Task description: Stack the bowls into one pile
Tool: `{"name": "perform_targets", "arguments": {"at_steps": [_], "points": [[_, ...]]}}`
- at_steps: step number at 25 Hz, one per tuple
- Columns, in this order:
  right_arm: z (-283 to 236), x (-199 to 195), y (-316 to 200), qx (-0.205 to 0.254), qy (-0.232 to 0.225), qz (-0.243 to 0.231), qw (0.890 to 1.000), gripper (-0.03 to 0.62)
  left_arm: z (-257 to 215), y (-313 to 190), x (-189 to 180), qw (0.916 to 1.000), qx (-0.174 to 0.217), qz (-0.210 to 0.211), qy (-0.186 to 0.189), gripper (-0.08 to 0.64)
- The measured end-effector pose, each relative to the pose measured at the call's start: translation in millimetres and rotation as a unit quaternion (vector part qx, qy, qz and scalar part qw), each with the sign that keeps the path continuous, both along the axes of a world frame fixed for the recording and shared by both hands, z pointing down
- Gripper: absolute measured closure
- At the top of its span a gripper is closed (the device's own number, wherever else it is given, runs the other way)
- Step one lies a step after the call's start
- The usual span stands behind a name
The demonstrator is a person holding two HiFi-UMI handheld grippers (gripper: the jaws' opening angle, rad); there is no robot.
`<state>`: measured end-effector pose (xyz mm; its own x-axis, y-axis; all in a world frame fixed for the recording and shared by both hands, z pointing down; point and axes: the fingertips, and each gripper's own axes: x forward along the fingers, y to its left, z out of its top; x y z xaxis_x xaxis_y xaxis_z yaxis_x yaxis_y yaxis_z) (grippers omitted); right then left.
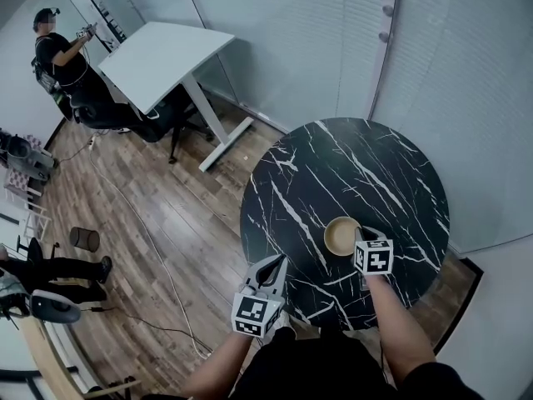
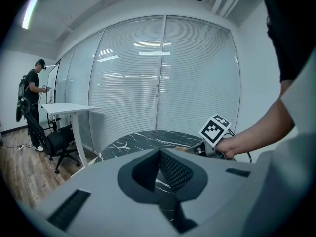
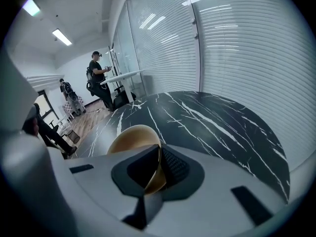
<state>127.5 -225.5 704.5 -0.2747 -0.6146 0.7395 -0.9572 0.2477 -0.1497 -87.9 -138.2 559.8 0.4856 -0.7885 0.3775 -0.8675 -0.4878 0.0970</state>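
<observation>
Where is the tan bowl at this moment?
In the head view the tan bowl is right of centre, at the near side of the round black marble table, its rim pinched in the right hand-held gripper.

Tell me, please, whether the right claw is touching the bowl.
Touching. The right gripper view shows the right claw closed on the bowl, with the bowl's thin wall pinched between the two jaws.

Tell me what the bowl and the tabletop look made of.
Bowl: tan, thin-walled, dull sheen, no visible grain; probably plastic or bamboo fibre, possibly wood.
Tabletop: black with white veins, slightly glossy; marble or a marble-look laminate, can't tell which.
</observation>
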Motion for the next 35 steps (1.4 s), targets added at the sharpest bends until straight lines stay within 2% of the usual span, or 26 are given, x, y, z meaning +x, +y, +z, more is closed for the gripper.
{"name": "perform_targets", "arguments": {"at_steps": [8, 11, 13, 19, 21, 25, 31, 35], "points": [[13, 5, -1, -0.009, 0.014, -0.018, 1.0, 0.558, -4, -1, 6, 0.9999, 0.004, 0.008, -0.008, 0.546], [15, 2, 1, -0.007, 0.026, -0.036, 0.999, 0.501, -6, -1, 9, 1.0, 0.005, 0.005, -0.003, 0.546], [13, 1, 1, 0.003, 0.036, -0.044, 0.998, 0.482, -6, 0, 11, 1.0, 0.006, 0.007, -0.001, 0.546], [-2, 2, 2, 0.045, 0.052, -0.062, 0.996, 0.476, -10, 2, 15, 0.9999, 0.01, 0.005, 0.002, 0.546], [-16, 2, 1, 0.066, 0.052, -0.066, 0.994, 0.481, -14, 0, 16, 0.9999, 0.014, 0.005, 0.004, 0.546], [-56, -3, 2, 0.126, 0.045, -0.079, 0.988, 0.56, -23, -4, 17, 0.9996, 0.025, 0.004, 0.008, 0.546], [-117, -10, 16, 0.205, 0.017, -0.088, 0.975, 0.581, -33, -6, 18, 0.9993, 0.034, 0.005, 0.014, 0.546], [-156, -13, 32, 0.257, 0.005, -0.088, 0.962, 0.581, -44, -7, 17, 0.9986, 0.036, -0.002, 0.039, 0.546]]}}
